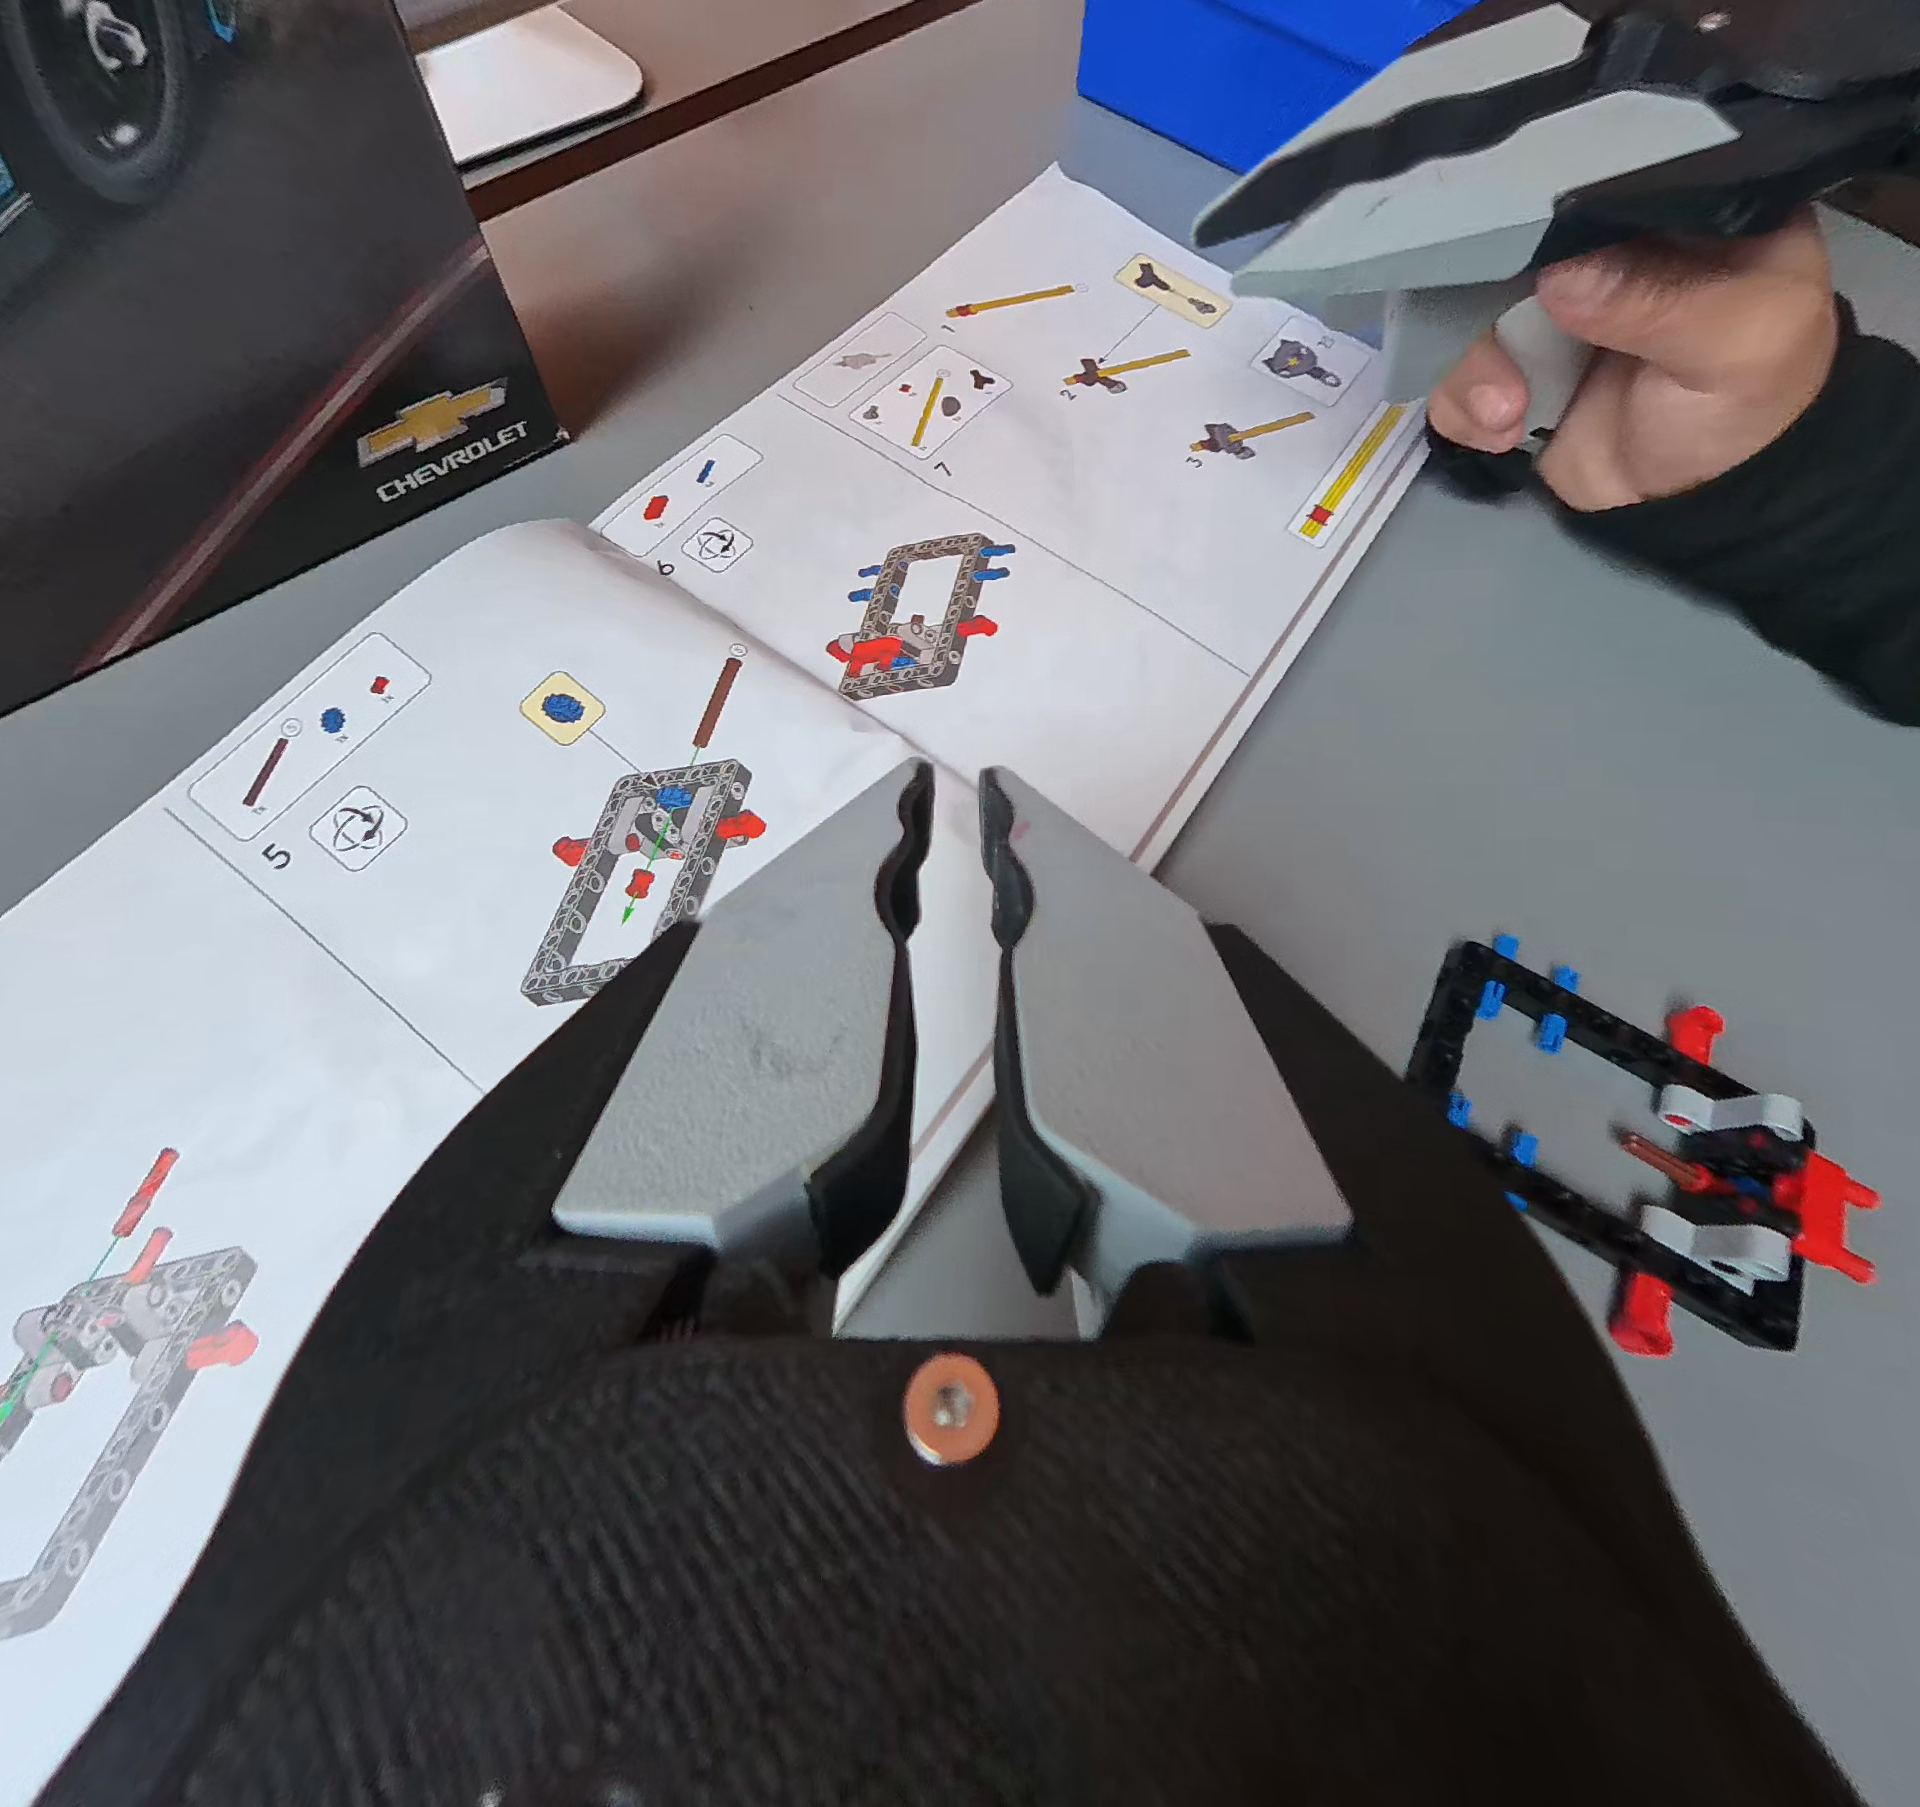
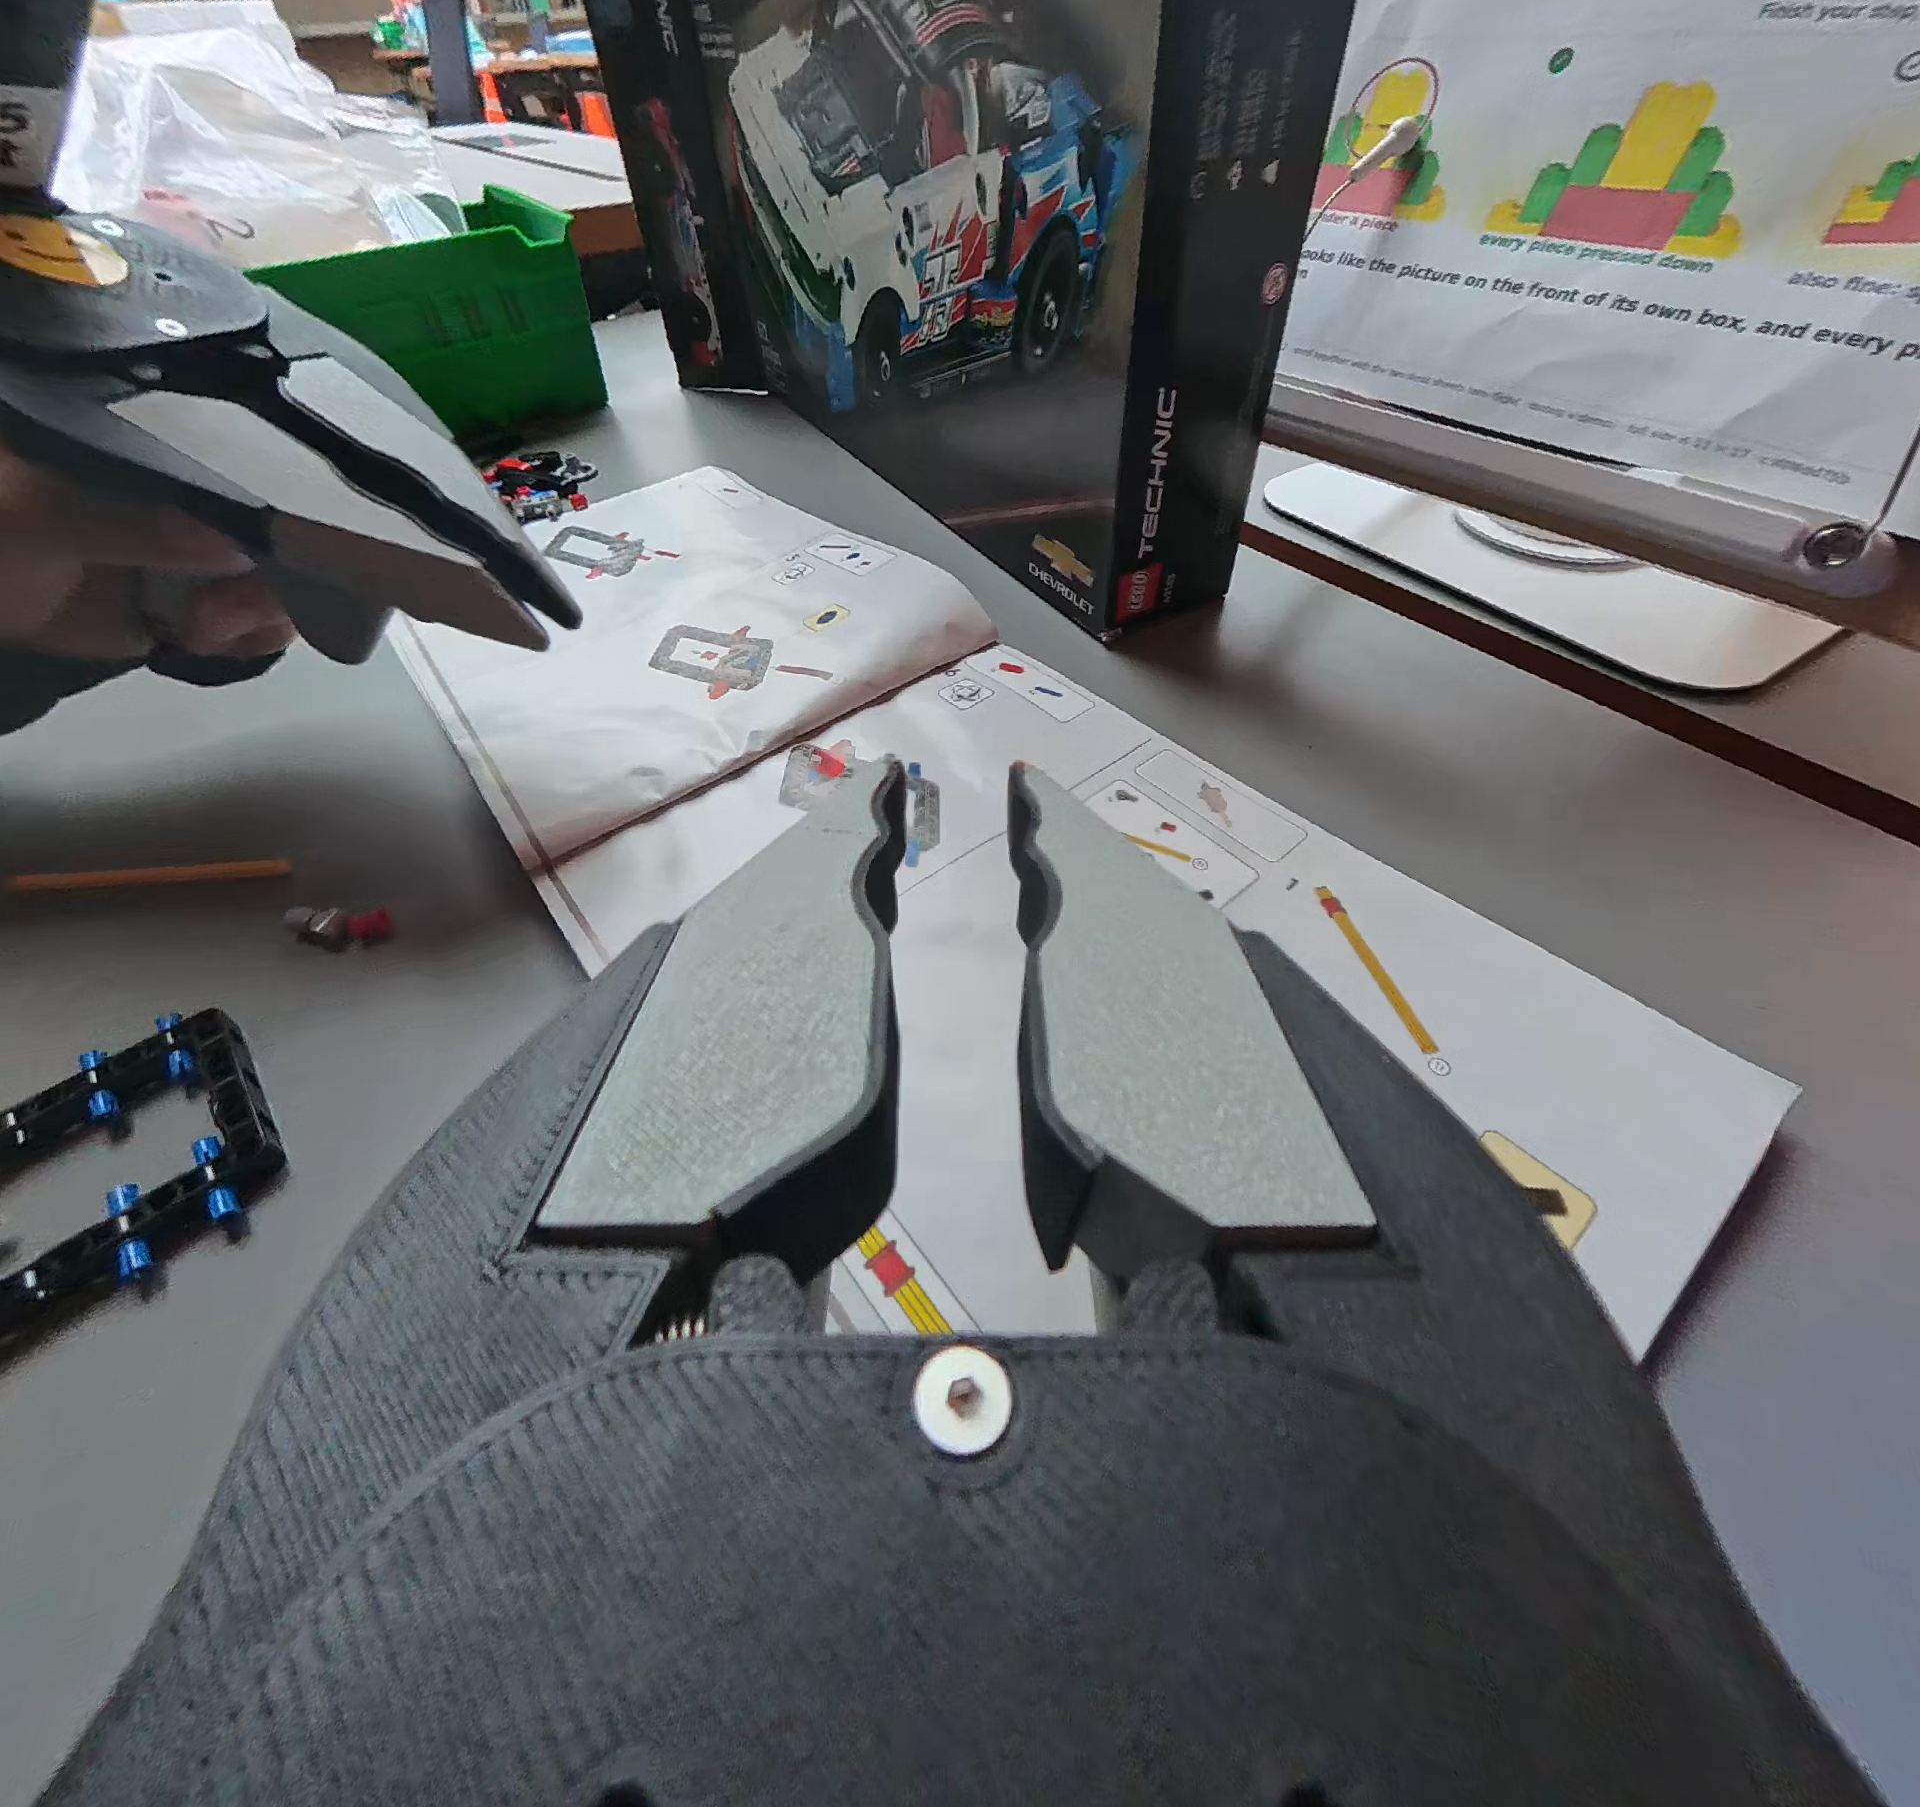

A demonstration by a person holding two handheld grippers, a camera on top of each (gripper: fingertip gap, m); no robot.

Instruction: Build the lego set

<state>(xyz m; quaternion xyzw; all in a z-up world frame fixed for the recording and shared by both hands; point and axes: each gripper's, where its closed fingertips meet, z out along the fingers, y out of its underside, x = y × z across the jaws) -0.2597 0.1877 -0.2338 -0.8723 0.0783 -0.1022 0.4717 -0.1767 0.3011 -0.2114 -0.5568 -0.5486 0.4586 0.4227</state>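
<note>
A black rectangular frame [image 1: 1621, 1134] with blue pins, red pieces and grey connectors lies on the grey table, right of my left gripper [image 1: 956, 781]. The left jaws are almost together with nothing between them, hovering over the open instruction booklet [image 1: 935, 510]. My right gripper [image 2: 956, 781] is a little open and empty, above the booklet's right page [image 2: 1299, 978]. The frame's pinned end [image 2: 135, 1155] shows at the left edge of the right wrist view. A long yellow axle [image 2: 151, 874] and small grey and red pieces [image 2: 338, 926] lie left of the booklet.
The set's dark box [image 2: 987, 251] stands behind the booklet. A green bin [image 2: 457, 323] and a small pile of parts [image 2: 540, 484] are at the back left. A blue bin [image 1: 1299, 12] and a monitor stand [image 2: 1538, 562] are at the back. A hand [image 1: 1662, 375] holds the other gripper [image 1: 1216, 256]. About 15 cm separates my left fingertips from my right.
</note>
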